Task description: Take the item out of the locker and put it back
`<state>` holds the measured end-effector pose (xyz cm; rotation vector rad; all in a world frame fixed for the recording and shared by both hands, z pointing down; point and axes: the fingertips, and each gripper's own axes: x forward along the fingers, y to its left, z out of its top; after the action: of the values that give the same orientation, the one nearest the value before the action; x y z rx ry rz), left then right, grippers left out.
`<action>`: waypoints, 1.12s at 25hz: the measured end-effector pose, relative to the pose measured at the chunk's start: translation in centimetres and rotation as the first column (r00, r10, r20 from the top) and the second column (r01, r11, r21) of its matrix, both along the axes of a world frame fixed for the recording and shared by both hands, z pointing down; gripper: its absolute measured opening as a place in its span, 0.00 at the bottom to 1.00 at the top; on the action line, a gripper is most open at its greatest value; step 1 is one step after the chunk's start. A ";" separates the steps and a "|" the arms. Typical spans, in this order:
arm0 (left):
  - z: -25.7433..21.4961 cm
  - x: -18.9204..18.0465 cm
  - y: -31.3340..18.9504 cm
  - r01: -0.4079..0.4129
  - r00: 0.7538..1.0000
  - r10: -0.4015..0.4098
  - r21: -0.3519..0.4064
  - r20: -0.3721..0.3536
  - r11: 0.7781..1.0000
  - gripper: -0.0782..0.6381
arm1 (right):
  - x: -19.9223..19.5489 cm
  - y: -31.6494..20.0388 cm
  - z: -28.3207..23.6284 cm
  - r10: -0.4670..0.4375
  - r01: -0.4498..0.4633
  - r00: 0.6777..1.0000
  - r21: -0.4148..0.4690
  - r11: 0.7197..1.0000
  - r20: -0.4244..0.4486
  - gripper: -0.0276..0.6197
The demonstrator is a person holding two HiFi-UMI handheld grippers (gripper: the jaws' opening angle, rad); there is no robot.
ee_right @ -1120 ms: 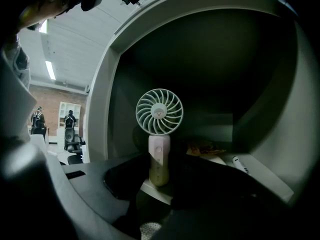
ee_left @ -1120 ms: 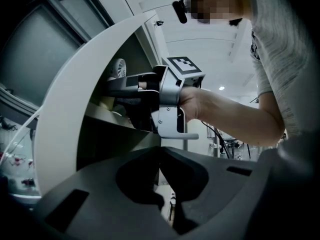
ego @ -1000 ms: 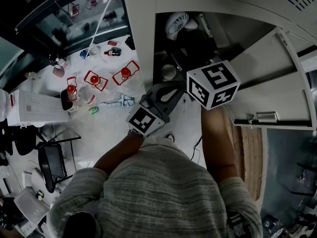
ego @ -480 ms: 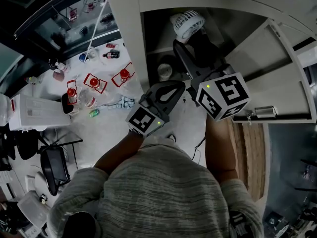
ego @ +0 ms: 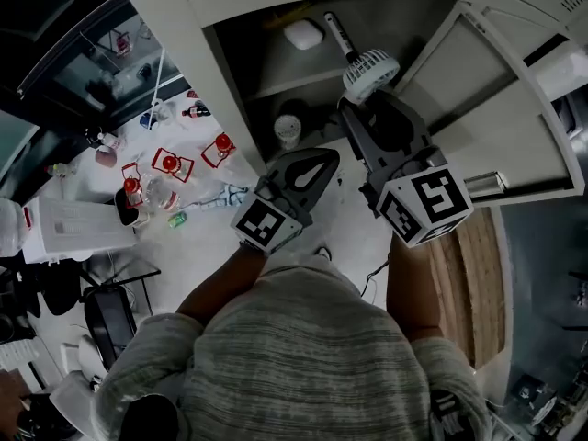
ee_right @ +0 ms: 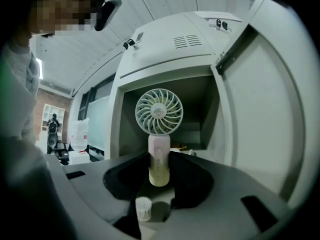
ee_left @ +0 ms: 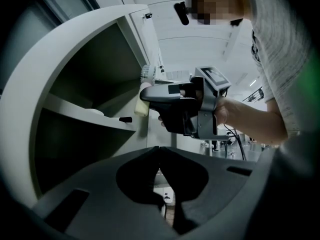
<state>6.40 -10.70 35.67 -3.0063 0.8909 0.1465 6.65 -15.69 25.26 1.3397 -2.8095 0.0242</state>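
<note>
A small white hand-held fan (ego: 370, 69) stands upright with its handle (ee_right: 158, 159) clamped between the jaws of my right gripper (ee_right: 159, 168). It is in front of the open locker (ego: 237, 39). In the head view the right gripper (ego: 360, 108) reaches toward the locker mouth, with the fan head above its tips. My left gripper (ego: 322, 159) hangs beside it, lower and to the left, with its jaws touching and nothing between them. In the left gripper view, the closed left gripper (ee_left: 160, 148) looks at the right gripper (ee_left: 150, 95) and the fan's handle (ee_left: 141, 106).
The locker door (ego: 501, 108) stands open at the right. On the upper shelf lie a white lump (ego: 303, 33) and a marker (ego: 336, 33). A white cup of swabs (ego: 288, 129) sits on the lower shelf. A table (ego: 101, 186) with red-topped items is at the left.
My right gripper has drawn back from the locker toward me with the fan in its grip. The left gripper has barely shifted. The head view now shows more of the locker shelves.
</note>
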 end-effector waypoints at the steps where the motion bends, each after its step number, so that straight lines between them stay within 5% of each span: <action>1: 0.0 0.2 0.1 -0.004 1.000 0.004 0.000 0.002 1.000 0.12 | 0.3 0.2 0.2 0.007 -0.007 1.000 -0.003 1.000 -0.001 0.26; 10: -0.2 1.4 0.9 -0.027 1.000 0.027 0.006 -0.001 1.000 0.12 | 0.5 0.7 0.5 -0.009 0.010 0.999 -0.025 1.000 0.036 0.26; 28: 0.8 -3.1 0.9 0.056 0.998 -0.056 -0.023 0.018 0.998 0.12 | -9.6 -6.2 1.1 -0.126 0.120 0.989 -0.088 0.989 -0.075 0.26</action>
<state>3.27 -9.81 36.45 -2.9951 0.9808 0.1108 -2.93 -21.94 26.36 1.1223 -2.7846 0.0814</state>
